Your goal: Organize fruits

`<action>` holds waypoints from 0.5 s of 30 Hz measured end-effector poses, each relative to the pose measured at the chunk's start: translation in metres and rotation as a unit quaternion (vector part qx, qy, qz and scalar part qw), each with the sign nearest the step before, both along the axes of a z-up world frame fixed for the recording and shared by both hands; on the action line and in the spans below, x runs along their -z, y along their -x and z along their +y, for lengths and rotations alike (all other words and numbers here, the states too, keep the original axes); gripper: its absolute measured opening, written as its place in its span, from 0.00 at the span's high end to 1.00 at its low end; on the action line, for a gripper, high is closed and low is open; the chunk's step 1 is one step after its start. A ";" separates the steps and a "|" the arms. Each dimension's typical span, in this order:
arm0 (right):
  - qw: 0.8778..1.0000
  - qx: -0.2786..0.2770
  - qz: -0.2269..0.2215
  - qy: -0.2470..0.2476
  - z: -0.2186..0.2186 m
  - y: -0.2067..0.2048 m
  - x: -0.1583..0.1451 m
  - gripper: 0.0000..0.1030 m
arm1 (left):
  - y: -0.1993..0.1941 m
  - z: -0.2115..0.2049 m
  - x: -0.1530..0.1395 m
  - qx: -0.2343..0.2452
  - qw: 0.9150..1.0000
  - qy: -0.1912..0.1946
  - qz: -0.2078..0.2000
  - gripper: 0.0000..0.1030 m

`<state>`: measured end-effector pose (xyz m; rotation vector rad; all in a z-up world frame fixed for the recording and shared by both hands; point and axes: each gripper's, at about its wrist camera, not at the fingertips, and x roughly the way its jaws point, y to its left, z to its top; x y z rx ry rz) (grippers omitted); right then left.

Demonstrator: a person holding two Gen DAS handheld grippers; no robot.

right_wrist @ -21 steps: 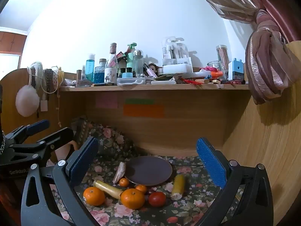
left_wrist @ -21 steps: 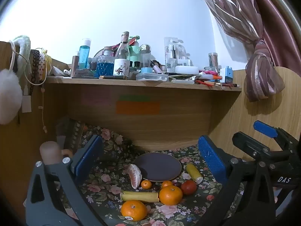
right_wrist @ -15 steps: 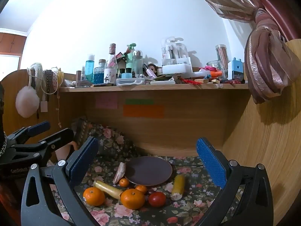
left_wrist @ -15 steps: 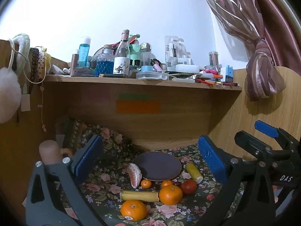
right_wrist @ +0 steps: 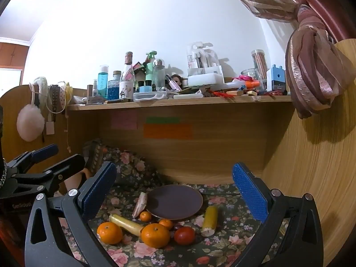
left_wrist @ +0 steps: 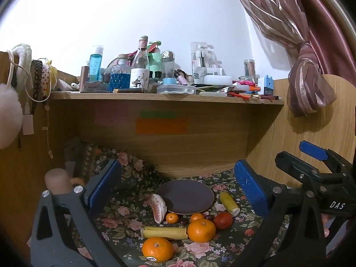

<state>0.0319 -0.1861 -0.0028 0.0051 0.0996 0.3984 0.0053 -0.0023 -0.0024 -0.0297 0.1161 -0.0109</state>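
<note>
A dark round plate [left_wrist: 185,197] [right_wrist: 174,201] lies on the floral cloth. In front of it lie two large oranges [left_wrist: 157,249] [left_wrist: 201,230], two small oranges [left_wrist: 172,218], a tomato [left_wrist: 223,220], a peeled citrus piece [left_wrist: 158,208], a long banana piece [left_wrist: 164,233] and a short banana piece [left_wrist: 229,203]. My left gripper [left_wrist: 175,191] is open and empty, above and short of the fruit. My right gripper [right_wrist: 174,194] is open and empty, also back from the fruit [right_wrist: 155,235]. Each gripper shows in the other's view [left_wrist: 316,173] [right_wrist: 42,171].
A wooden shelf [left_wrist: 164,99] crowded with bottles and boxes overhangs the back. Wooden side panels [right_wrist: 307,178] close in left and right. A tied curtain [left_wrist: 309,89] hangs at the right. A white pompom [right_wrist: 30,122] hangs on the left panel.
Both views have barely shifted; the grippers stay open and the fruit has not moved.
</note>
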 end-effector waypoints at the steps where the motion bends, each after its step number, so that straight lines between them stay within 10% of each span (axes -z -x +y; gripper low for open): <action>1: 1.000 0.000 0.000 0.000 0.000 0.000 0.000 0.00 | 0.000 0.000 0.000 0.000 1.000 0.001 0.000 0.00; 15: 1.000 -0.001 -0.003 -0.001 -0.001 0.000 -0.001 0.00 | -0.004 -0.001 0.000 0.004 1.000 0.000 0.001 0.00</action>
